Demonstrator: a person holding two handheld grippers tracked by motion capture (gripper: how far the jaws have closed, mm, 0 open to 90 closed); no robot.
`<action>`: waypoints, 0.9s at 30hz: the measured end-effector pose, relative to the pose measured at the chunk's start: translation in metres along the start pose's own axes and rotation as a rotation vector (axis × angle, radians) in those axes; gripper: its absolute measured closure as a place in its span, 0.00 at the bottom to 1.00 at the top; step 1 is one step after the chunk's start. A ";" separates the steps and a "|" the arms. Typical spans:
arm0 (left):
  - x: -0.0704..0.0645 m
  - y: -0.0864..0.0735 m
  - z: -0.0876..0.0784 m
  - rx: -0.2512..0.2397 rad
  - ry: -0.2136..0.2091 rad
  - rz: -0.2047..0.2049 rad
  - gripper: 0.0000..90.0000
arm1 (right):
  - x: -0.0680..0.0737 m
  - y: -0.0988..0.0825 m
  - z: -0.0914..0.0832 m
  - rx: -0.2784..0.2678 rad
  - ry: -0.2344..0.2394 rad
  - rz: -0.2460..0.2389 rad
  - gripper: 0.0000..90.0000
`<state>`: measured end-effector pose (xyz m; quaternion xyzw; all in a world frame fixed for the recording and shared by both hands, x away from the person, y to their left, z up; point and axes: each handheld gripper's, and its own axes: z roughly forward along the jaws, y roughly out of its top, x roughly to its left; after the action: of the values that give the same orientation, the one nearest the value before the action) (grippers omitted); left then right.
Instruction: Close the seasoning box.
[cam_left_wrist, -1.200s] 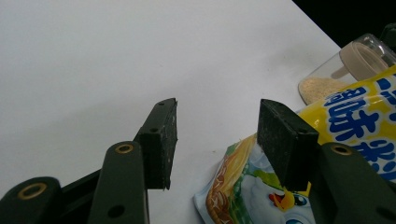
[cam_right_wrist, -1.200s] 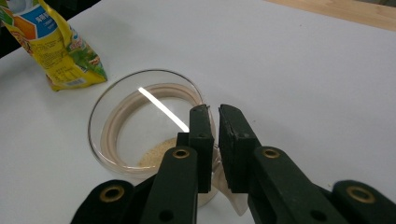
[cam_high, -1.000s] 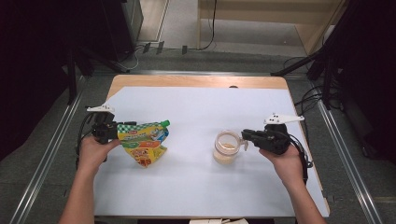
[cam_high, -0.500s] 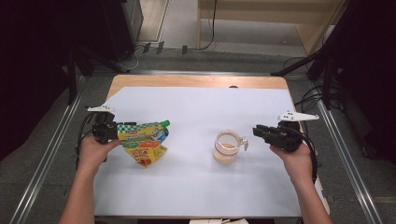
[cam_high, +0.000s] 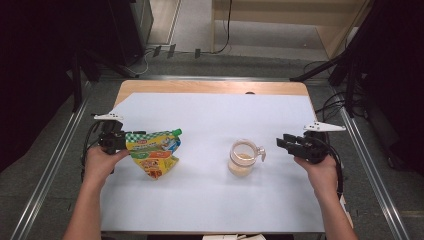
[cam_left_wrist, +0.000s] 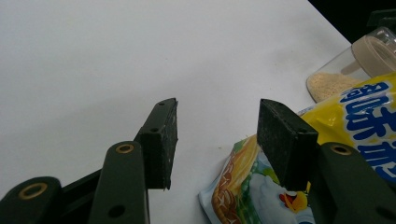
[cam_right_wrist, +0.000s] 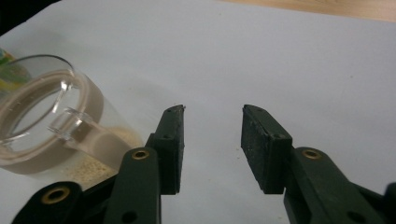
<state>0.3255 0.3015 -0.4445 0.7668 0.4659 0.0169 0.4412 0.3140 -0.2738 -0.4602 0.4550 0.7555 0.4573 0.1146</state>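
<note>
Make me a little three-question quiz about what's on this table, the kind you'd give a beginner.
1. True or false: the right gripper is clamped on the jar.
2. Which thing lies nearest the left gripper?
A. a snack bag
B. a spoon
C. a book
3. Fill in: the jar holds a pale, sandy ______ at its bottom.

Key
1. False. Its jaws stand open, apart from the jar, with bare table between them.
2. A. The colourful bag lies right beside the open left jaws.
3. Powder, or fine crumbs; the pictures do not settle which.
</note>
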 end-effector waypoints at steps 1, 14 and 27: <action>0.000 0.000 0.000 0.000 0.000 0.000 0.54 | -0.001 -0.001 0.001 0.004 -0.005 0.006 0.64; 0.001 -0.001 0.002 0.012 0.002 -0.001 0.54 | -0.007 -0.012 0.016 -0.026 -0.051 0.011 0.37; 0.001 -0.001 0.002 0.017 0.007 -0.011 0.52 | -0.013 -0.022 0.025 0.031 -0.033 0.029 0.27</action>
<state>0.3264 0.3011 -0.4476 0.7680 0.4717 0.0132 0.4329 0.3232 -0.2727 -0.4943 0.4751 0.7538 0.4396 0.1133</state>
